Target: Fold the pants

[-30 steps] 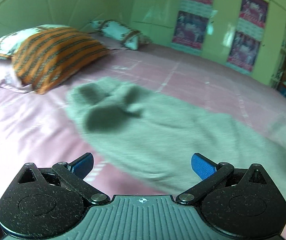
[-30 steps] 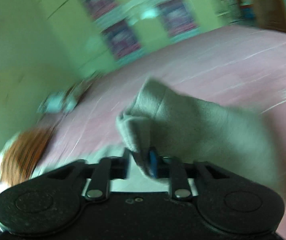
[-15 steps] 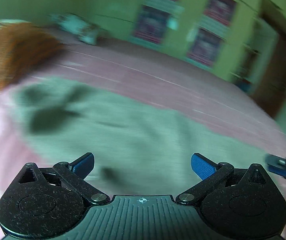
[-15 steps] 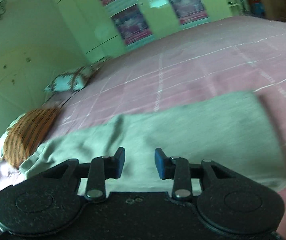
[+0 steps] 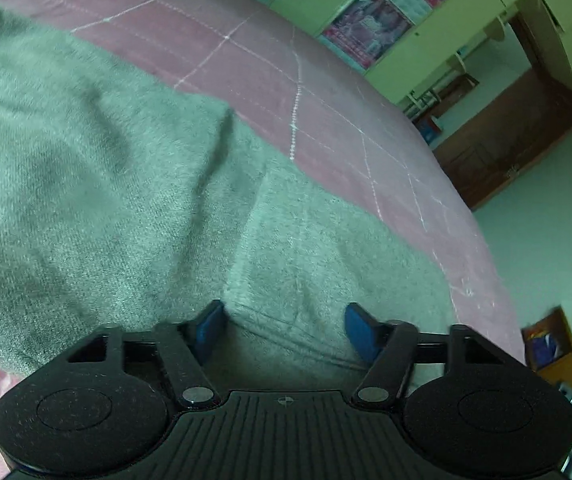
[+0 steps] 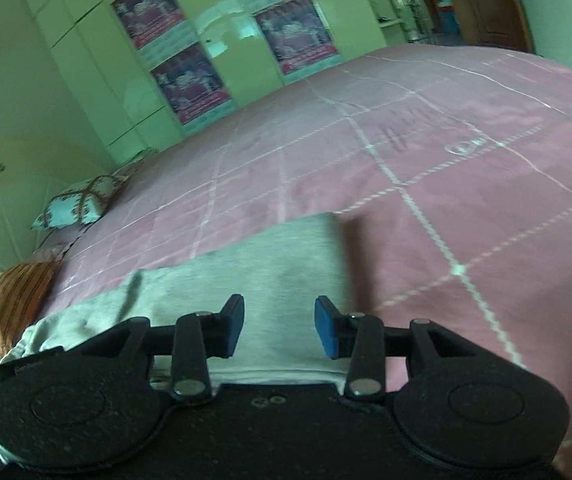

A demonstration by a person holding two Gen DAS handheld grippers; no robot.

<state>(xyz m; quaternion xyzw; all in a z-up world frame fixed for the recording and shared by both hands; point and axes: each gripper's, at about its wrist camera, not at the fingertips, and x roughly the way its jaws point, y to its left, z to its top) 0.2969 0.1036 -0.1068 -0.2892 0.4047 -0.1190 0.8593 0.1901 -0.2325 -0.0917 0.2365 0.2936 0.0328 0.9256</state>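
We look down from each wrist, close over the bed (image 6: 466, 128); both views share the pants (image 5: 106, 168).

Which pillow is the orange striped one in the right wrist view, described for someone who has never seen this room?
Start at the pink quilted bed and follow it to its far left end beside the green wall. The orange striped pillow lies at that edge, just beyond the grey pants. Its neighbour, further back, is pale blue with brown bands.
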